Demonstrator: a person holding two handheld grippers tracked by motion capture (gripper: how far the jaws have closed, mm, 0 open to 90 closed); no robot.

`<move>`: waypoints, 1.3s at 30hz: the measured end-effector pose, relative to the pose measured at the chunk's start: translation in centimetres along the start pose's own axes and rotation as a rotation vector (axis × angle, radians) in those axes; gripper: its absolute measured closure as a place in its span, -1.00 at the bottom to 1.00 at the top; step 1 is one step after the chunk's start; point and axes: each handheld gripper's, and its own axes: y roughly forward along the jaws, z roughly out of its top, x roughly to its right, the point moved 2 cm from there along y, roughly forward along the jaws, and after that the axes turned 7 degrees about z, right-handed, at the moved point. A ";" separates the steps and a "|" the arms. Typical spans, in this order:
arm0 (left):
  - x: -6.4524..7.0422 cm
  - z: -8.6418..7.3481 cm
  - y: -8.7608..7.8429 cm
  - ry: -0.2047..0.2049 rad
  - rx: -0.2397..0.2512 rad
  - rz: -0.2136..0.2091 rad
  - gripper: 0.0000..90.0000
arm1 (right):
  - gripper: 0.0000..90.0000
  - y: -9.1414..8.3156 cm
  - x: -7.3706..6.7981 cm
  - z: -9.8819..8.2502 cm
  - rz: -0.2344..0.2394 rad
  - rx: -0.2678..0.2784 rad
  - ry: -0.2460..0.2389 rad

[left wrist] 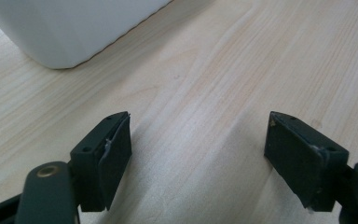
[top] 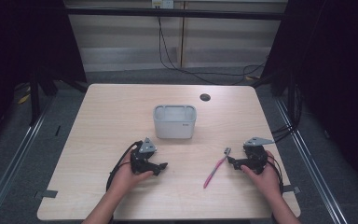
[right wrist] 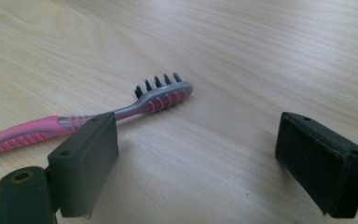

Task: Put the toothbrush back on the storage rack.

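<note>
Pink toothbrush (top: 216, 167): it lies flat on your table, slanting from its handle end nearer you up to its head farther from you, just to the left of your right gripper. In the right gripper view its head (right wrist: 164, 94) shows dark bristles pointing up from a grey and pink back.
Right gripper (top: 233, 162): your right hand (top: 264, 176) holds it low over the table near the right edge, jaws pointing left toward the toothbrush head. The jaws are spread wide with bare wood between them. In the right gripper view the toothbrush neck passes just behind the left-hand jaw; you cannot tell from the pictures whether the two touch.
Left gripper (top: 161, 168): your left hand (top: 129, 177) holds it on the left half of the table, well apart from the toothbrush. Its jaws are spread wide too, with nothing but wood grain between them in the left gripper view.
Grey bin (top: 175, 121): it stands upright near the middle of the table, beyond both grippers and nearer the left one. Its rounded lower corner (left wrist: 60, 32) appears at the upper left of the left gripper view.
Table (top: 112, 112): pale wood grain, with a small dark round hole (top: 205, 97) beyond the bin.
</note>
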 end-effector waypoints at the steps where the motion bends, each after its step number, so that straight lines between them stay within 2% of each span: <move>1: 0.0 0.0 0.0 0.000 0.001 -0.001 -0.50 | -0.72 0.0 0.0 0.0 0.000 0.001 -0.001; 7: 0.0 0.0 0.0 0.000 -0.001 -0.001 -0.50 | -0.71 0.0 0.0 0.0 -0.001 0.001 0.002; 10: 0.0 0.0 0.0 0.000 -0.001 -0.001 -0.50 | -0.68 -0.1 -0.1 0.1 -0.009 -0.012 0.019; 11: 0.0 0.0 0.0 0.000 -0.001 -0.001 -0.50 | -0.56 -0.2 -0.1 0.4 -0.014 -0.038 0.022; 12: 0.0 0.0 0.0 0.000 -0.001 -0.001 -0.50 | -0.56 -0.2 -0.1 0.4 -0.014 -0.038 0.022; 13: 0.0 0.0 0.0 0.000 -0.001 -0.002 -0.50 | -0.39 -0.5 -0.2 0.8 0.002 -0.060 0.048; 14: 0.0 0.0 0.0 0.001 -0.002 -0.001 -0.50 | -0.39 -0.5 -0.2 0.8 0.002 -0.060 0.048; 15: 0.0 0.0 0.0 0.000 -0.001 -0.002 -0.50 | -0.36 -0.8 -0.4 1.1 0.021 -0.058 0.104; 16: 0.0 0.0 0.0 0.000 -0.001 -0.002 -0.50 | -0.36 -0.8 -0.4 1.1 0.021 -0.058 0.104; 17: 0.0 0.0 0.0 0.001 -0.002 -0.002 -0.50 | -0.22 -1.1 -0.9 1.5 0.049 -0.042 0.164; 19: 0.0 0.0 0.0 0.000 -0.001 -0.002 -0.50 | -0.18 -1.1 -1.1 1.7 0.053 -0.040 0.163; 20: 0.0 0.0 0.0 0.001 -0.002 -0.001 -0.50 | -0.13 -1.1 -1.7 2.0 0.059 -0.071 0.179; 22: 0.0 0.0 0.0 0.002 -0.003 0.000 -0.50 | -0.06 -0.8 -2.3 2.3 0.085 -0.089 0.199; 27: 0.0 0.0 0.0 0.002 -0.001 -0.001 -0.50 | -0.04 0.0 -3.7 2.9 0.090 -0.130 0.208; 29: 0.0 0.0 0.0 0.002 0.000 -0.001 -0.50 | -0.04 0.2 -4.0 3.0 0.078 -0.143 0.205; 33: 0.0 0.0 0.0 0.001 -0.001 -0.002 -0.50 | -0.03 0.5 -4.1 3.0 0.085 -0.141 0.211; 36: 0.0 0.0 0.0 -0.002 0.000 0.000 -0.51 | -0.03 0.8 -4.3 3.1 0.112 -0.141 0.201; 39: 0.0 0.0 0.0 0.000 0.000 -0.002 -0.50 | 0.01 1.1 -4.5 3.3 0.097 -0.148 0.174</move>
